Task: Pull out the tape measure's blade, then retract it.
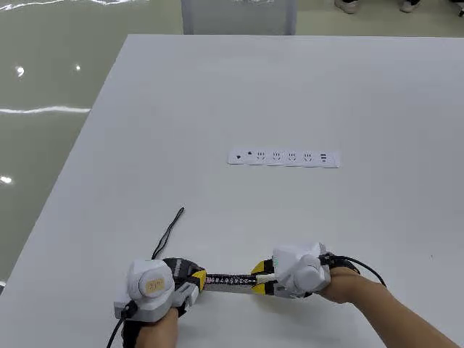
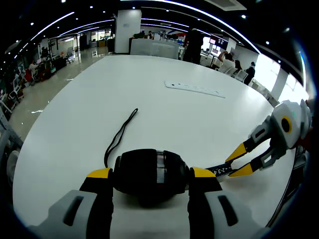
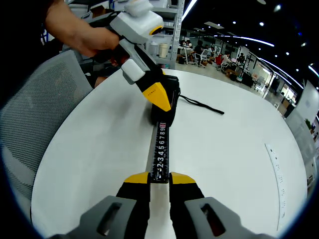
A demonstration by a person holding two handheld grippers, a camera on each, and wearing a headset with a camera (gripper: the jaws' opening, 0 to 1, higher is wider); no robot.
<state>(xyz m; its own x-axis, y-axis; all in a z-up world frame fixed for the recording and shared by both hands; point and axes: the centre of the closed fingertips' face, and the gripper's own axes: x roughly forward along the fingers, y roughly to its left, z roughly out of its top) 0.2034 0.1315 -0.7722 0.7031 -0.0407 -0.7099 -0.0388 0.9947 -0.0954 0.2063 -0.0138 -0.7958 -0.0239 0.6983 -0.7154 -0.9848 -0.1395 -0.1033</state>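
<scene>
A black tape measure (image 2: 149,172) lies near the table's front edge, clamped between the yellow-tipped jaws of my left gripper (image 2: 149,175). Its wrist strap (image 2: 119,137) trails away across the table. A short length of blade (image 3: 160,152) with printed numbers runs out from the case (image 3: 168,102). My right gripper (image 3: 159,177) is shut on the blade's end. In the head view the left gripper (image 1: 190,281) and the right gripper (image 1: 259,277) stand close together, with the blade (image 1: 228,280) stretched flat between them.
A white power strip (image 1: 283,157) lies flat in the middle of the white table (image 1: 290,94). A grey chair back (image 1: 238,16) stands at the table's far edge. Another grey mesh chair (image 3: 35,124) sits beside the near edge.
</scene>
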